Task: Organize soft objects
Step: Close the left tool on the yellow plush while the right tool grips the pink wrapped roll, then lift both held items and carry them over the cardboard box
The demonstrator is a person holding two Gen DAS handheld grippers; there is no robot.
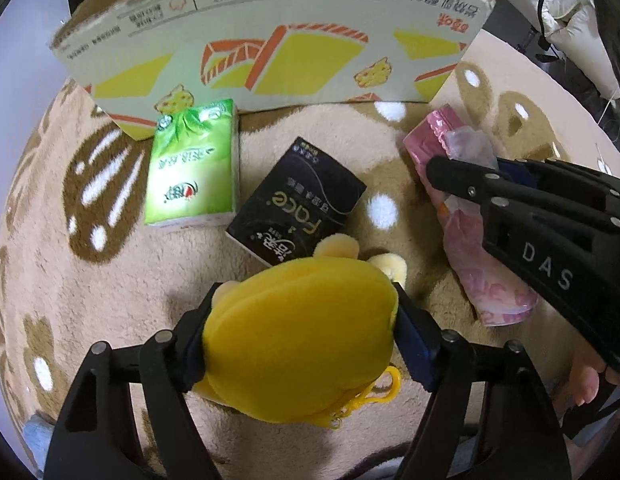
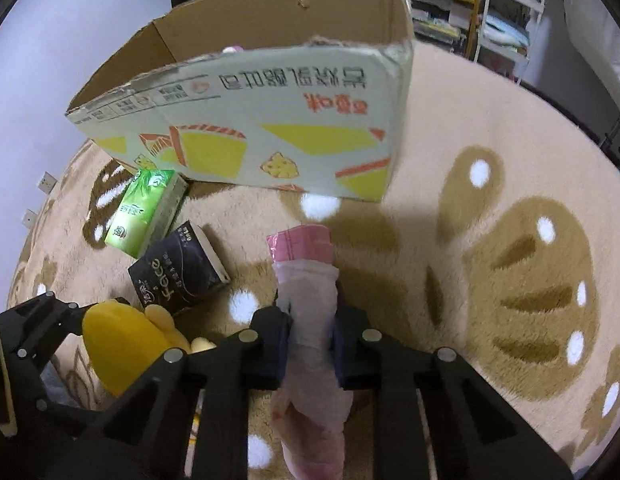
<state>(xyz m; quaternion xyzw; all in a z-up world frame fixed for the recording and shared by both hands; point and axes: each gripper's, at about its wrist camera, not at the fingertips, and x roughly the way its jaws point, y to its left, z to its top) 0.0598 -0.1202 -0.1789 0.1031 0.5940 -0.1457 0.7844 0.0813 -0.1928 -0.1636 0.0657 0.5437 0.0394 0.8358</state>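
My left gripper [image 1: 300,330] is shut on a yellow plush toy [image 1: 298,340], held just above the rug; the toy also shows in the right wrist view [image 2: 122,348]. My right gripper [image 2: 312,346] is shut on a pink tissue pack [image 2: 310,320] in thin plastic wrap, which lies lengthwise between the fingers; the pack also shows in the left wrist view [image 1: 470,248], with the right gripper [image 1: 462,174] over it. A green tissue pack [image 1: 192,168] and a black tissue pack [image 1: 298,200] lie on the rug in front of an open cardboard box [image 1: 270,52].
The cardboard box [image 2: 246,136] stands at the far side, its opening facing up. The beige rug [image 2: 510,280] with brown patterns stretches to the right. Shelves and furniture stand beyond the rug at the back right.
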